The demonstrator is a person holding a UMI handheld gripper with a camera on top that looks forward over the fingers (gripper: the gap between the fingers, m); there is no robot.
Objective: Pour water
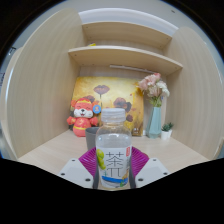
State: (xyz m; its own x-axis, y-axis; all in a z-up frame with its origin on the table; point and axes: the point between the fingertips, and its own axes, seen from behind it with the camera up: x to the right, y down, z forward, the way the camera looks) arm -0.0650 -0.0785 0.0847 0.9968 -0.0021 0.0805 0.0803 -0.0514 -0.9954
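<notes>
A clear plastic bottle (pixel 114 150) with a white cap and a white label with green print stands upright between my fingers. My gripper (pixel 114 163) is shut on the bottle; the magenta pads (pixel 89 161) press on its sides at label height. The bottle's base is hidden below the fingers. A grey cup (pixel 93 137) stands on the wooden desk (pixel 55 150) just beyond the bottle, to its left.
A red and orange plush toy (pixel 83 117) sits behind the cup. A blue vase with pink flowers (pixel 155 105) and a small potted plant (pixel 167 130) stand at the right. A yellow picture (pixel 108 92) leans against the back wall under a wooden shelf (pixel 125 55).
</notes>
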